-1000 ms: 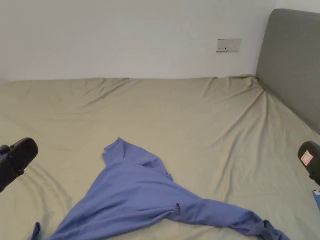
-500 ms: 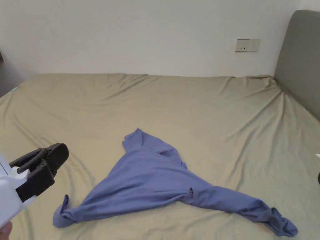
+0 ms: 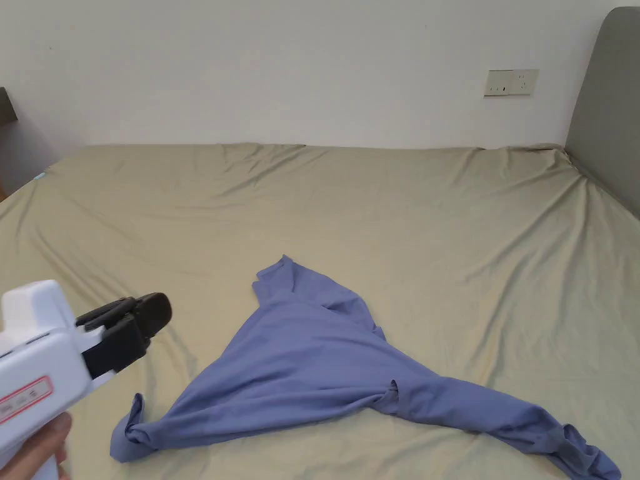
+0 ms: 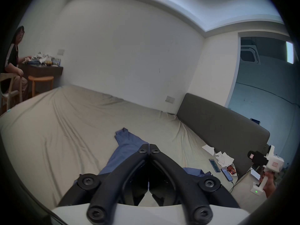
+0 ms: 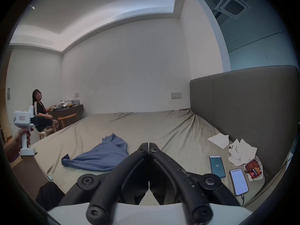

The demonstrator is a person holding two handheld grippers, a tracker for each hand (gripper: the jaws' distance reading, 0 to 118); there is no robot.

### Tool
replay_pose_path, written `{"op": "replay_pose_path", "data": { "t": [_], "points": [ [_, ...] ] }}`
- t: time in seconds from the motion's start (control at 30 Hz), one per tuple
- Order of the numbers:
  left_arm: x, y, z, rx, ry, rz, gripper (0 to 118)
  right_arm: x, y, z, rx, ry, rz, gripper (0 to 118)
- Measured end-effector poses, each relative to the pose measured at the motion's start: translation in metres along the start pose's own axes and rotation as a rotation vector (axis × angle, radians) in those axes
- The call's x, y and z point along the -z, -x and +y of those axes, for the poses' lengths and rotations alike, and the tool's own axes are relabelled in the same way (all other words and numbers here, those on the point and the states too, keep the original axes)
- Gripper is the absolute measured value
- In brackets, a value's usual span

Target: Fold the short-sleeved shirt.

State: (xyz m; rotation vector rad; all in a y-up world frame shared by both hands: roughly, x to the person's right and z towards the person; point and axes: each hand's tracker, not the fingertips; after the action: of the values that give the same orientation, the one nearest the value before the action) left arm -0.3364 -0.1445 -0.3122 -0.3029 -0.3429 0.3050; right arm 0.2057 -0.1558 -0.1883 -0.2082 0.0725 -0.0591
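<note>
A: What differs from a second ago?

B: The left gripper [image 3: 147, 315], white body with black jaws, has come further in at eight o'clock in the head view, and the whole crumpled blue jersey short-sleeved shirt [image 3: 325, 369] now shows, including its knotted end at seven o'clock.

A: And the jaws?

B: Tips meet on both; the left gripper [image 4: 149, 147] and the right gripper [image 5: 148, 145] hold nothing and hang above the bed.

A: Textures?

B: The shirt is soft and bunched into a three-pointed shape on the wrinkled olive bedsheet [image 3: 375, 206], near its front edge.

A: Open room?

B: Bare sheet lies toward twelve o'clock up to the white wall [image 3: 281, 69]; the grey padded headboard [image 3: 609, 106] bounds two o'clock. Two phones [image 5: 227, 171] and white papers [image 5: 238, 152] lie by the headboard, well apart from the shirt.
</note>
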Motion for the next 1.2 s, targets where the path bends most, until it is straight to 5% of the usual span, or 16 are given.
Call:
{"op": "replay_pose_path", "data": {
  "t": [0.07, 0.13, 0.17, 0.33, 0.5, 0.67, 0.7, 0.73, 0.8, 0.83, 0.93, 1.2],
  "points": [
    [0.048, 0.004, 0.004, -0.016, 0.057, -0.001, 41, 0.008, -0.003, -0.007, 0.005, 0.021, 0.005, 0],
    [0.101, 0.007, 0.008, 0.002, 0.154, 0.004, 110, 0.017, -0.005, -0.015, 0.005, 0.05, 0.001, 0],
    [0.133, 0.009, 0.007, 0.01, 0.184, 0.032, 118, 0.023, -0.01, -0.021, 0.009, 0.067, -0.01, 0],
    [0.287, 0.033, -0.004, -0.057, 0.425, 0.096, 117, 0.048, -0.02, -0.041, 0.057, 0.144, -0.013, 0],
    [0.411, 0.06, -0.024, 0.033, 0.599, 0.279, 114, 0.068, -0.029, -0.054, 0.081, 0.203, -0.028, 0],
    [0.474, 0.072, -0.044, -0.006, 0.677, 0.365, 95, 0.081, -0.044, -0.064, 0.098, 0.238, -0.051, 0],
    [0.479, 0.073, -0.046, 0.0, 0.676, 0.363, 86, 0.083, -0.048, -0.066, 0.1, 0.241, -0.054, 0],
    [0.484, 0.075, -0.049, -0.004, 0.712, 0.381, 65, 0.085, -0.05, -0.068, 0.105, 0.246, -0.054, 0],
    [0.485, 0.069, -0.057, -0.023, 0.796, 0.374, 11, 0.09, -0.054, -0.071, 0.121, 0.258, -0.054, 0],
    [0.484, 0.064, -0.058, 0.015, 0.833, 0.412, 3, 0.09, -0.054, -0.073, 0.12, 0.261, -0.051, 0],
    [0.477, 0.053, -0.056, 0.122, 0.799, 0.396, 3, 0.091, -0.056, -0.075, 0.114, 0.264, -0.055, 0],
    [0.428, 0.039, -0.028, 0.058, 0.722, 0.32, 3, 0.095, -0.069, -0.074, 0.13, 0.295, -0.103, 0]
  ]
}}
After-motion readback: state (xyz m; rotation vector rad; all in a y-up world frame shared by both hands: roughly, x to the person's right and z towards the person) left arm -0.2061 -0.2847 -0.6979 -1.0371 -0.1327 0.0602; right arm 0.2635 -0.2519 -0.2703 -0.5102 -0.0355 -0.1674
